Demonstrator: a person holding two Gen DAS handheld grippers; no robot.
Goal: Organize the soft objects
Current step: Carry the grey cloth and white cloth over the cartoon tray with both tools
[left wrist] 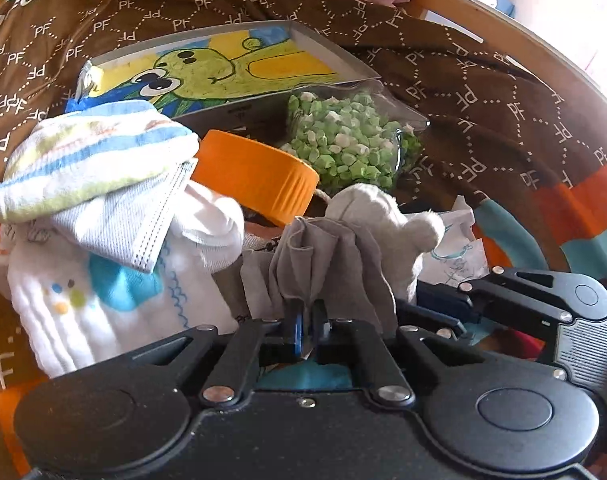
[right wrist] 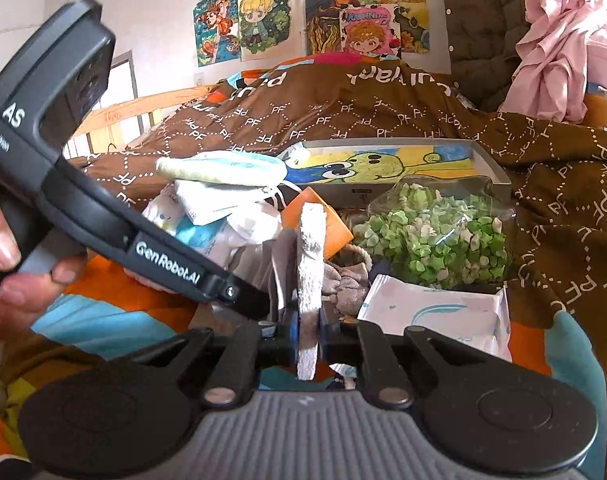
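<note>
Brown quilt (right wrist: 383, 120) on bed; drawings (right wrist: 315, 12) on wall.

The right gripper (right wrist: 308, 338) pinches a white terry cloth (right wrist: 311, 256) upright over the cluttered bed (right wrist: 423, 128).

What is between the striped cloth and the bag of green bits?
An orange lid lies between the striped cloth and the bag of green bits. The left wrist view shows it best.

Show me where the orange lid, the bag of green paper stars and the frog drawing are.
orange lid (left wrist: 259, 176): left wrist view, on its ribbed side wall.
bag of green paper stars (right wrist: 435, 236): right wrist view, on the middle of the green heap.
frog drawing (left wrist: 191, 74): left wrist view, on the frog's green face.
</note>
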